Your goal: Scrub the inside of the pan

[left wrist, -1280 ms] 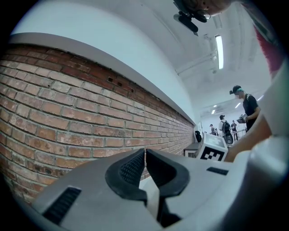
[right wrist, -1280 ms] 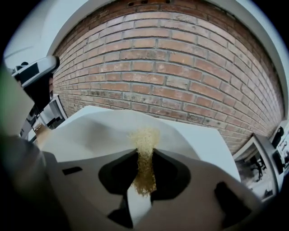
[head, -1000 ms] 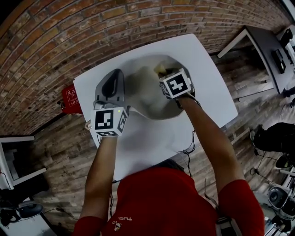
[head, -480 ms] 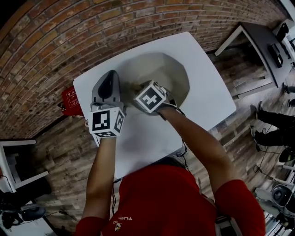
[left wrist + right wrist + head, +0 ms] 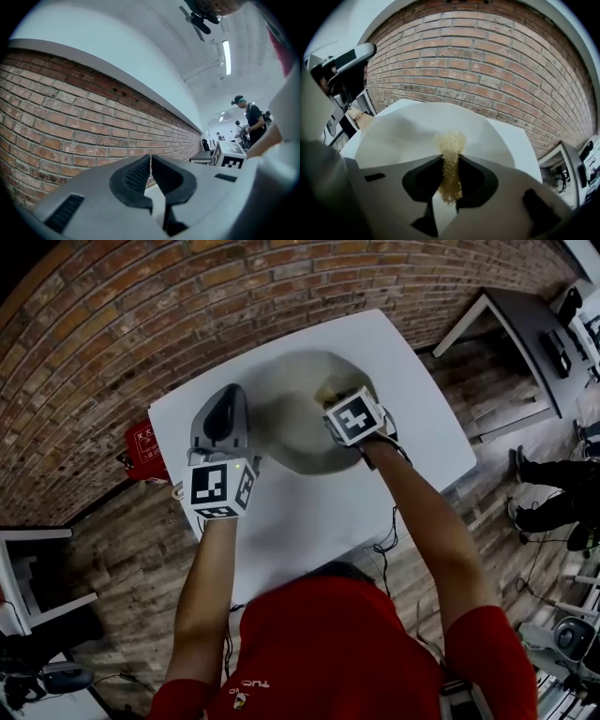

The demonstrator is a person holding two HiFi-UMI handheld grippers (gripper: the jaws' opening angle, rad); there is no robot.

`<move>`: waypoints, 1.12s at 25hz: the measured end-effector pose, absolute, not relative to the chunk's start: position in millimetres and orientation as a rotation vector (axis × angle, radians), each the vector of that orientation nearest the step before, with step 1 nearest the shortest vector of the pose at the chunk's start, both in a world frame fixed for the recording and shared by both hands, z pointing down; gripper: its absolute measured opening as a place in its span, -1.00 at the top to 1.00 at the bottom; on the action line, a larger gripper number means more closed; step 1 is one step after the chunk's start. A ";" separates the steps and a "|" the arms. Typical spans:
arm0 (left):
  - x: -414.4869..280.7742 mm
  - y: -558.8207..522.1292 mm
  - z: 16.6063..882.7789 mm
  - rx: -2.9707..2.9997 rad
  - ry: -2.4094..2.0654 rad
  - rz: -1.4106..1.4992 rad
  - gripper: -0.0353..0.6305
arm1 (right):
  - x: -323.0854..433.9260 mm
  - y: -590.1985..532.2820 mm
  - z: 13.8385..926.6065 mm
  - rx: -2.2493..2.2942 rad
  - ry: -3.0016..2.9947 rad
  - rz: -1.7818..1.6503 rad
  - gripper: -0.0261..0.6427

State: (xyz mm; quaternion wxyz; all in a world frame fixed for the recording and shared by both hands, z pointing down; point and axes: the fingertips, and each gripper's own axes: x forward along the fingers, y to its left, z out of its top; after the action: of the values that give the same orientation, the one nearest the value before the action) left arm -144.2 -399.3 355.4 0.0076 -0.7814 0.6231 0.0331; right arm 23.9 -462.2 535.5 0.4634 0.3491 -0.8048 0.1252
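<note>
A wide white pan sits on the white table; its pale inside fills the right gripper view. My right gripper reaches into the pan on its far right side and is shut on a tan mesh scrubber, whose frayed end sticks out past the pads onto the pan's inner wall. The scrubber shows as a yellowish spot in the head view. My left gripper lies at the pan's left rim, pads closed together with nothing visible between them. Whether it touches the pan is hidden.
A red box sits by the table's left edge. Brick paving runs along the far side. A dark table stands at the right. People stand far off in the left gripper view.
My right gripper swept with the scrubber to the pan's left side half a second ago, then back to the far right. The left gripper stayed in place.
</note>
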 end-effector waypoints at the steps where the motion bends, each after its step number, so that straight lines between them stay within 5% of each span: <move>1: -143.2 -400.1 355.5 -2.447 1.944 0.102 0.82 | 28.4 -465.6 534.4 0.872 -1.975 0.304 0.67; 18: -135.9 -400.2 357.5 -2.468 1.923 0.087 0.82 | -52.6 -375.8 525.1 0.628 -2.087 0.256 0.66; 28: -135.0 -395.2 358.9 -2.474 1.919 0.086 0.82 | -29.6 -375.9 533.7 0.636 -2.034 0.240 0.67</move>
State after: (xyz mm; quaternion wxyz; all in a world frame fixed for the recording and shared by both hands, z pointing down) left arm -135.0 -395.2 358.9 0.0048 -0.7899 0.6126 0.0275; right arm -29.6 -375.9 533.7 0.4782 0.2605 -0.8329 0.0983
